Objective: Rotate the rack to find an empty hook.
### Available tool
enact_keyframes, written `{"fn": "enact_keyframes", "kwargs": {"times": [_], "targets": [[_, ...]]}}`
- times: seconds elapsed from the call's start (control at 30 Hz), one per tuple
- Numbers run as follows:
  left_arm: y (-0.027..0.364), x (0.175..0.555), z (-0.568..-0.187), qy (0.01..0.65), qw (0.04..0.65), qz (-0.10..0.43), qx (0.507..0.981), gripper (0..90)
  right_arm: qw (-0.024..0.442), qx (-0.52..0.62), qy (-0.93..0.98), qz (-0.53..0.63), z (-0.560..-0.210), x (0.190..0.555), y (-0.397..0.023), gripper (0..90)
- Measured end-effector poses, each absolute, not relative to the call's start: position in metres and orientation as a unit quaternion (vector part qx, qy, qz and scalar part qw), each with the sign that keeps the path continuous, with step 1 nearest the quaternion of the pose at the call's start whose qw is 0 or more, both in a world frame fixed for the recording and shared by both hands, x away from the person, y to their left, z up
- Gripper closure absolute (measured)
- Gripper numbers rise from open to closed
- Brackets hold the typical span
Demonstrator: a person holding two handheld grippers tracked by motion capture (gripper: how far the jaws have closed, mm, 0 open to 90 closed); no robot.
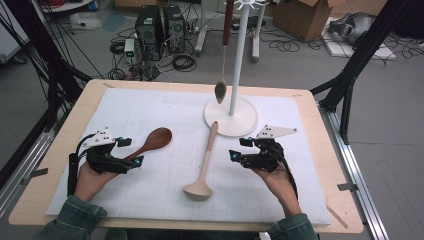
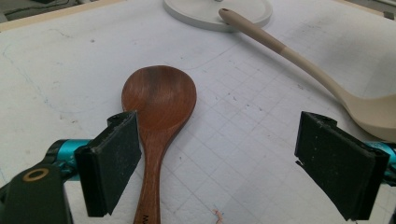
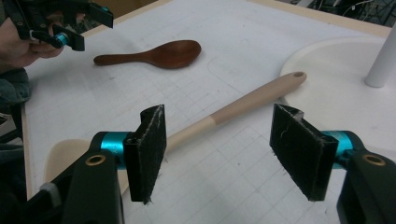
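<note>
Now: left gripper [image 1: 131, 151], jaws apart, low over dark wooden spoon [image 2: 157, 112], one pad beside its neck, seemingly not touching | right gripper [image 3: 219, 154], jaws apart around nothing, above pale ladle [image 3: 233, 109] | ladle handle tip rests on white stand base [image 1: 247, 122] | all on white mat [image 1: 150, 110].

In the left gripper view the dark wooden spoon [image 2: 156, 126] runs off the bottom edge, its handle end cut away, and one black pad overlaps its left side. At the right edge the pale ladle [image 2: 299, 65] loses most of its bowl. In the right gripper view that bowl sits lower left, half hidden behind a pad. In the high view the white stand [image 1: 231, 116] is cut off at the top — its hooks barely show — and the hanging spoon [image 1: 220, 90] is too small to read clearly.
</note>
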State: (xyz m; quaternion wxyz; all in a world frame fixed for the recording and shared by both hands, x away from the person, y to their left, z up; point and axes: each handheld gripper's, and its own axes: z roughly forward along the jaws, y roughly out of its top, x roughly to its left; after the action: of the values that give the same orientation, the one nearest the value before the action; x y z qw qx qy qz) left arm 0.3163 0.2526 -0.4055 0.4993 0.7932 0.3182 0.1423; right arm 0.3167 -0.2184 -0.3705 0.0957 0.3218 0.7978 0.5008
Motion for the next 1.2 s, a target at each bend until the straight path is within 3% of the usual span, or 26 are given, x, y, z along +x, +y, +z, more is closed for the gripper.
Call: {"fn": "enact_keyframes", "kwargs": {"times": [0.37,0.77,0.93,1.2], "targets": [[0.250,0.318,-0.407,0.316,0.497,0.142,0.796,13.3,0.086,0.313,0.814,0.482,-0.389,0.316,-0.209,50.8],[0.250,0.317,-0.407,0.315,0.496,0.141,0.797,12.3,0.043,0.292,0.847,0.441,-0.411,0.319,-0.192,81.3],[0.251,0.317,-0.406,0.314,0.497,0.141,0.797,12.3,0.028,0.291,0.856,0.427,-0.417,0.323,-0.186,88.4],[0.252,0.317,-0.406,0.317,0.500,0.141,0.794,12.3,0.018,0.307,0.855,0.417,-0.423,0.329,-0.186,89.6]]}}
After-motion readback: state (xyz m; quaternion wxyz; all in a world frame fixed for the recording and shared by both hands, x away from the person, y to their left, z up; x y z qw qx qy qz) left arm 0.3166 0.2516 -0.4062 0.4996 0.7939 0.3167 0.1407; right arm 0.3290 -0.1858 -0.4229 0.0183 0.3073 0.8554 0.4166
